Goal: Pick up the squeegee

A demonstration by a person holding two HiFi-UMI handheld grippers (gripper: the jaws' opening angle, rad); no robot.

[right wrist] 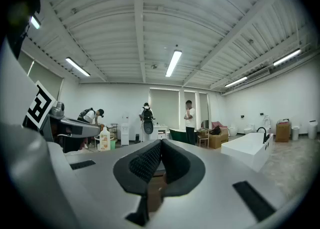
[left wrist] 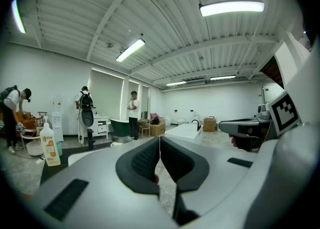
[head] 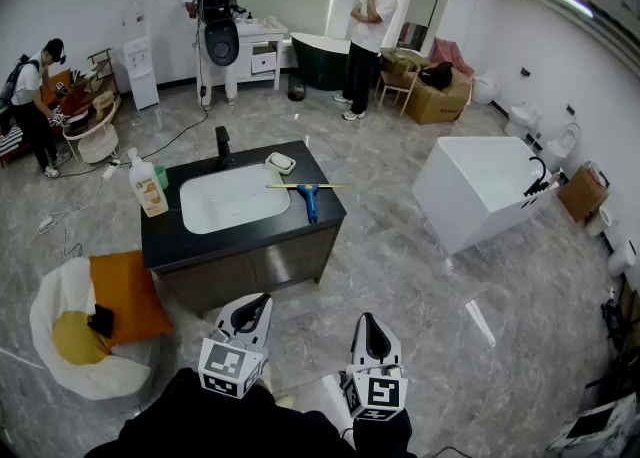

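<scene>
Both grippers are held low and close to the person's body, side by side, pointing forward and about level. The left gripper has its jaws pressed together, with nothing between them. The right gripper is likewise closed and empty. The blue-handled squeegee lies well ahead of both, between their two lines of aim. It rests flat on the vanity's black countertop, with its handle toward the grippers and its blade across the far end. The white sink basin sits just left of it. A soap bottle stands farther left, ahead of the left gripper.
</scene>
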